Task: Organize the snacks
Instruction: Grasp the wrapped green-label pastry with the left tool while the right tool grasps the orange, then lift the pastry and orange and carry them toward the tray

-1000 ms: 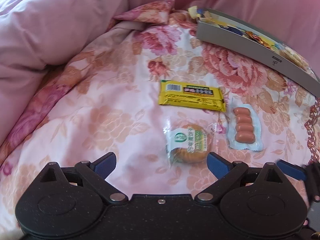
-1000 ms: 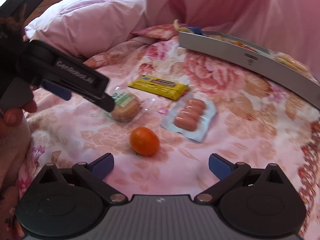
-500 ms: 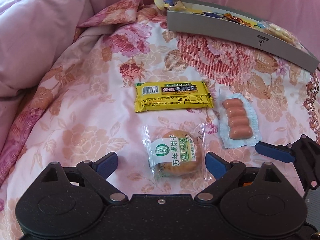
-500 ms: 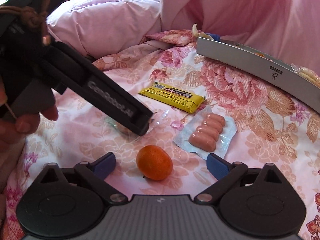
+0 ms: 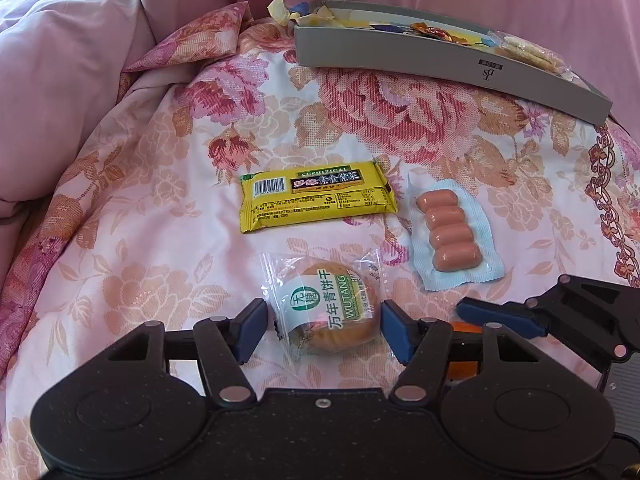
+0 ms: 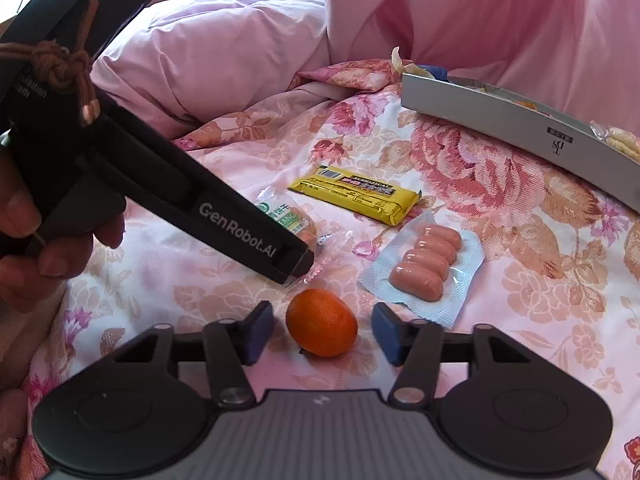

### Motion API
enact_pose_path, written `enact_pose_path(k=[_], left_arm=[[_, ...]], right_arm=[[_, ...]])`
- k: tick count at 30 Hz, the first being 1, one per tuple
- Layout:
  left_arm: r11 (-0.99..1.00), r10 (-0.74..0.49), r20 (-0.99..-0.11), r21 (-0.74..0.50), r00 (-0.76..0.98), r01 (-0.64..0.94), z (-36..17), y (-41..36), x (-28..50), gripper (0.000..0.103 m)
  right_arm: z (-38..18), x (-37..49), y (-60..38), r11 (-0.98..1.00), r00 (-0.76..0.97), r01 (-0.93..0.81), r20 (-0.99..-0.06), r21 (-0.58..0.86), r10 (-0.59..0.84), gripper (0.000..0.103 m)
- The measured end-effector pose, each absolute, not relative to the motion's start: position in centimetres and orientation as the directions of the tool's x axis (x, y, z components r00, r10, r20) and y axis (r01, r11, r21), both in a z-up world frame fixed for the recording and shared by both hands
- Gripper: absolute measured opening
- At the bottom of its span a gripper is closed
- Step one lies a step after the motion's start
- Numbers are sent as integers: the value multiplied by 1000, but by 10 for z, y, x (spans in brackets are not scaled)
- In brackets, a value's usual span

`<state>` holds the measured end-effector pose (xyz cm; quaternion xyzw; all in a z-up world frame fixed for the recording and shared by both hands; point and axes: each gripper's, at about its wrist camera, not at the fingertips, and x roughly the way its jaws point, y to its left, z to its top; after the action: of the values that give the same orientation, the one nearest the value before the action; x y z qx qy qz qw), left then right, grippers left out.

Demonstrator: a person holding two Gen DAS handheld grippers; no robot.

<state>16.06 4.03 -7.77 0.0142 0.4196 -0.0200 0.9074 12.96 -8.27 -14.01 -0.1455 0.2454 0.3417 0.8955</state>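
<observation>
A round pastry in a clear wrapper with a green label point(image 5: 332, 304) lies on the floral bedspread. My left gripper point(image 5: 324, 330) straddles it, jaws closing, with thin gaps still showing at both pads. A small orange point(image 6: 322, 322) sits between the blue pads of my right gripper point(image 6: 322, 330), whose jaws are also closing without touching the fruit. In the right wrist view the left gripper's black body point(image 6: 240, 232) slants down over the pastry point(image 6: 296, 220), a hand holding it at the left edge.
A yellow snack packet point(image 5: 316, 200) and a sealed pack of small sausages point(image 5: 452, 236) lie just beyond the pastry. A long grey tray point(image 5: 440, 64) holding several wrapped snacks stands at the back right. Pink quilt is bunched along the left and rear.
Both pairs of jaws have narrowed. The left gripper rolled level and edged forward until the pastry lay between its pads. The orange now sits between the right pads.
</observation>
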Motion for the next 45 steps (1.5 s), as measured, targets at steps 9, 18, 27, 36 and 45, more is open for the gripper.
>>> enact_pose_path(k=[9,18,27,36,45], left_arm=[[997,-12,-765,43,644,69,-80,35,163,75],[986,27,-764,125,644,107,-86,25,164,81],[980,63,-746,173,663,101,-87,22,162,70],[979,73,-729,181,681,89,-84,22,159,52],[991,42,-711,119,702,61,-79,28,157,51]], right_arm=[[-137,125,-84,730,668,-669,-544,-139,508,39],[-132,123,-92,768,700,-616,-569,-175,431,39],[-133,122,-92,770,701,-614,-568,-174,430,39],[-132,122,-91,769,705,-613,-565,-182,428,39],[-133,120,-90,765,720,-609,-550,-209,423,39]])
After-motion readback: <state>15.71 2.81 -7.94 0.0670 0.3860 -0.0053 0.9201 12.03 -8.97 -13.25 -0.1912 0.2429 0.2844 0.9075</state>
